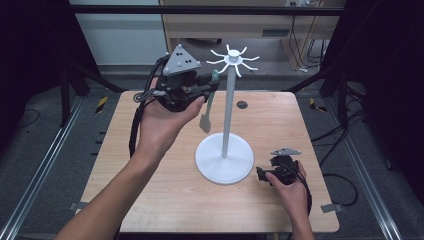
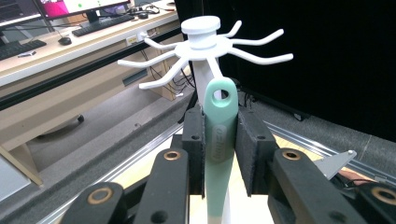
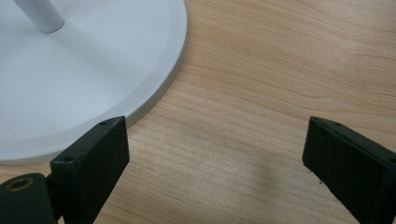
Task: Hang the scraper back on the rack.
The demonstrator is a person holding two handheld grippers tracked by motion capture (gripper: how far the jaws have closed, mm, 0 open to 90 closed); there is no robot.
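In the high view there is one white metal hanging stand with a round base (image 1: 224, 160) on the light wooden tabletop (image 1: 150, 200), one mint-green plastic spatula with a grey blade (image 1: 206, 120), and two claws. The left claw (image 1: 212, 84) holds the spatula up, left of the stand's pole and just under its hooks. The right claw (image 1: 261, 173) is low, just right of the base.

The left gripper view adds that the pads (image 2: 194, 140) clamp the green handle, with its hanging hole close below a hook.

The right gripper view adds the open jaws above bare wood, one beside the base rim.

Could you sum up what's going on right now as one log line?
left gripper: jaws shut on green utensil, raised by white hook stand | right gripper: jaws open, low beside stand base
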